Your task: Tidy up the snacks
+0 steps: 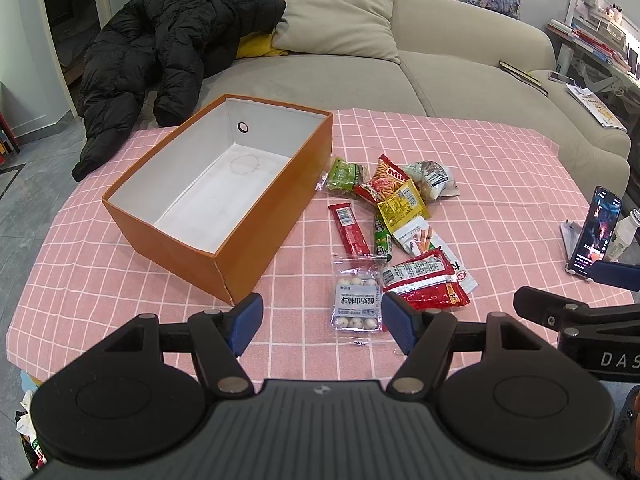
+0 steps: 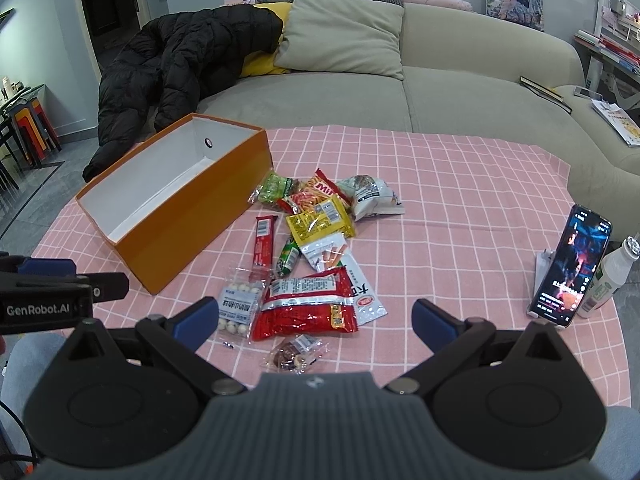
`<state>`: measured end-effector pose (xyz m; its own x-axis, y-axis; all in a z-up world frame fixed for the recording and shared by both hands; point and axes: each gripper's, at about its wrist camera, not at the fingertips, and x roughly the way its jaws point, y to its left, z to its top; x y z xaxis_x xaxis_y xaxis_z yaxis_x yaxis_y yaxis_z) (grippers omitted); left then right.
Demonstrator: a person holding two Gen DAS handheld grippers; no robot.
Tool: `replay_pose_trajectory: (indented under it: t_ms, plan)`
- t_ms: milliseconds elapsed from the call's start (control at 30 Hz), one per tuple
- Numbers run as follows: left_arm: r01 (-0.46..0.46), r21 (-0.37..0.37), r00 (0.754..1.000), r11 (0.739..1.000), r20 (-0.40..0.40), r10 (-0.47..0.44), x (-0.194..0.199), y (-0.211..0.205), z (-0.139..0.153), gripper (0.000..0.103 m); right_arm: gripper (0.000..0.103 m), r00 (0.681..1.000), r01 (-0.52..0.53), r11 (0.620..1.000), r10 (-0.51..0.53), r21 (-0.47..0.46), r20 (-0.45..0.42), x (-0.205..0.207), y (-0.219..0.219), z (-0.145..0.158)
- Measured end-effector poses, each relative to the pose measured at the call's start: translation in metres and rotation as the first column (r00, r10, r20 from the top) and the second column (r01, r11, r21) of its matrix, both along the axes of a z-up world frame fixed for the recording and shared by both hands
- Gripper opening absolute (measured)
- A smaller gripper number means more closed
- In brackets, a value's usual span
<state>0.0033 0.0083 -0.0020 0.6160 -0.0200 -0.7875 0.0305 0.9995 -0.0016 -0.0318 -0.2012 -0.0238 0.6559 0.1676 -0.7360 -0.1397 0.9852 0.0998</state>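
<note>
Pink checked cloth covers the bench [image 1: 460, 148], bare along its far and right edges. Snacks [image 2: 316, 248] lie scattered just right of the orange box [image 1: 224, 188]. Left gripper [image 1: 322, 322] and right gripper [image 2: 314, 322] hover near, jaws spread, holding nothing.

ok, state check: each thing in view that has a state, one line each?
orange box: open, no lid, nothing inside
left gripper: jaws open, holding nothing
right gripper: jaws open, holding nothing
snack packets: sealed, loose in a pile on the cloth beside the box
clear pack of white balls: flat on the cloth, nearest the left gripper
phone: screen lit, propped upright on a stand
white bottle: upright, capped
</note>
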Motion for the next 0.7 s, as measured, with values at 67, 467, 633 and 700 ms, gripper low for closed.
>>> replay_pose_trajectory:
  t_ms: [67,467,633,700]
  plan:
    - [0.0,0.0,1.0,1.0,-0.001,0.0,0.0,-0.001,0.0,0.08,0.099,1.0,0.0,1.0,0.0,0.0,-0.001,0.0,0.0,0.0]
    - [0.027,-0.009,0.999,1.0,-0.02,-0.028,0.003,-0.007,-0.003,0.08,0.099,1.0,-0.004,1.0,0.004,-0.001,-0.002,0.001,0.001,-0.003]
    - [0.12,-0.023,0.991,0.992,-0.063,-0.121,0.016,-0.012,-0.011,0.067,0.098,1.0,-0.019,0.999,0.018,0.038,0.022,0.006,-0.007,-0.015]
    - [0.149,-0.038,0.985,0.988,-0.077,-0.151,0.022,-0.014,-0.016,0.06,0.089,1.0,-0.026,0.999,0.026,0.03,0.009,0.012,-0.009,-0.024]
